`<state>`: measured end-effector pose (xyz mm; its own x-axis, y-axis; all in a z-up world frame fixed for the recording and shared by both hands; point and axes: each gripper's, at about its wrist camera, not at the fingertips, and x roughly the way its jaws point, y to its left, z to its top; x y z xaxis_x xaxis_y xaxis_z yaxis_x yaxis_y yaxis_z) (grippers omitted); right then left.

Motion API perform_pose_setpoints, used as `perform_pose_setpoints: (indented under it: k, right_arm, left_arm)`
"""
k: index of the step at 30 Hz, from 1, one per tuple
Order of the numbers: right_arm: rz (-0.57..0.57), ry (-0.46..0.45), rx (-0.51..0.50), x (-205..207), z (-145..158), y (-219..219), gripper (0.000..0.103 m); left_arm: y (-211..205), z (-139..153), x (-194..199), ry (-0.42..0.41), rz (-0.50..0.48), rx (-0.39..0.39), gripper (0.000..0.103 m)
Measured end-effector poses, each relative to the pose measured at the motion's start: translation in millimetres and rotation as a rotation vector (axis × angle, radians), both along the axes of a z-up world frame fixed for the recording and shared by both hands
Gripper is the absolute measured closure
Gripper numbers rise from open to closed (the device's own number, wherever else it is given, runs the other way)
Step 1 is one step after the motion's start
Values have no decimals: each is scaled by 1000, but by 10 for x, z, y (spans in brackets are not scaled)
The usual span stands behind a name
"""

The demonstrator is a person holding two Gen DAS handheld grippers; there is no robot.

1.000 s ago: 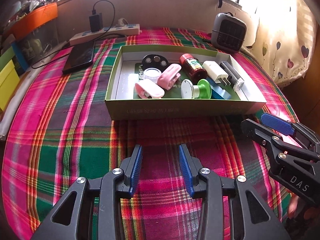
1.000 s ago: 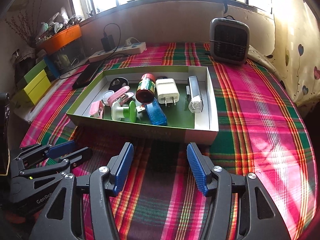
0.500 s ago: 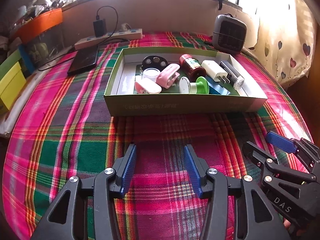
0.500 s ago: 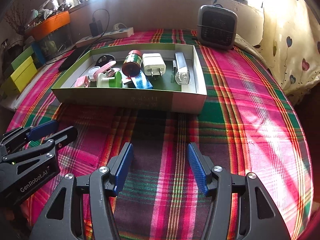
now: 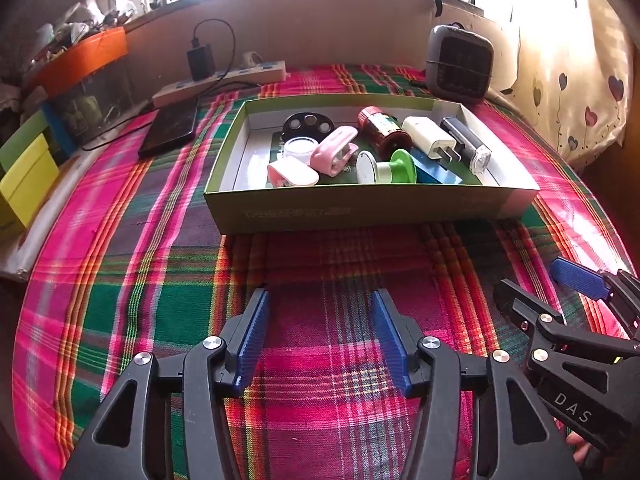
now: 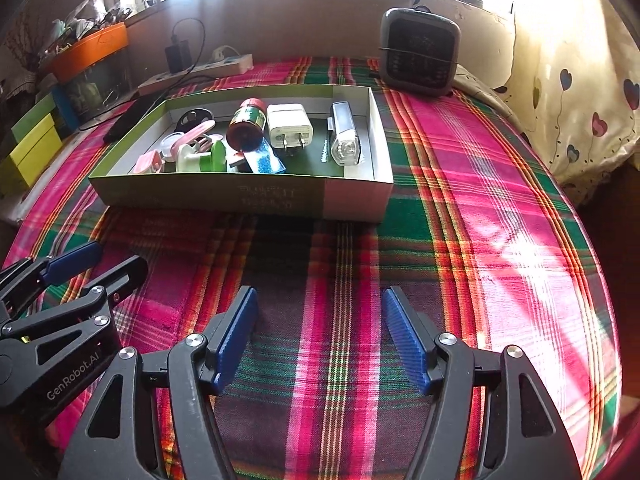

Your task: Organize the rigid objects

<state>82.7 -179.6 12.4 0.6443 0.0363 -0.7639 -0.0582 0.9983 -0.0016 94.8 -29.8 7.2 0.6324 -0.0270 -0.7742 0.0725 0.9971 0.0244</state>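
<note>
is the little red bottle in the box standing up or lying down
Lying down. The red bottle rests on its side in the box, cap toward the far wall, base facing the camera, beside the white charger.

Open plaid cloth (image 6: 460, 208) between both grippers and the box (image 5: 372, 204) — nothing lies on it. Left gripper (image 5: 320, 336) and right gripper (image 6: 320, 332) sit side by side, jaws spread, each empty; they crowd each other on the inner side. Box's near wall blocks a low approach; entry is from above. Inside, items are packed touching through the middle and right; a bare strip of floor shows along the left wall. Beyond — heater (image 6: 420, 52), power strip (image 5: 224, 80) and phone (image 5: 172, 130) line the back edge.
</note>
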Motion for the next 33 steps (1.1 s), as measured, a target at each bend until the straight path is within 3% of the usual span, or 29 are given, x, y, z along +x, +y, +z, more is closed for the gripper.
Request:
perform_pose_setpoints:
  k: [33]
  right_arm:
    - [-7, 3, 2, 12, -4, -15, 31]
  left_arm:
    - [-12, -5, 1, 0, 1, 1, 50]
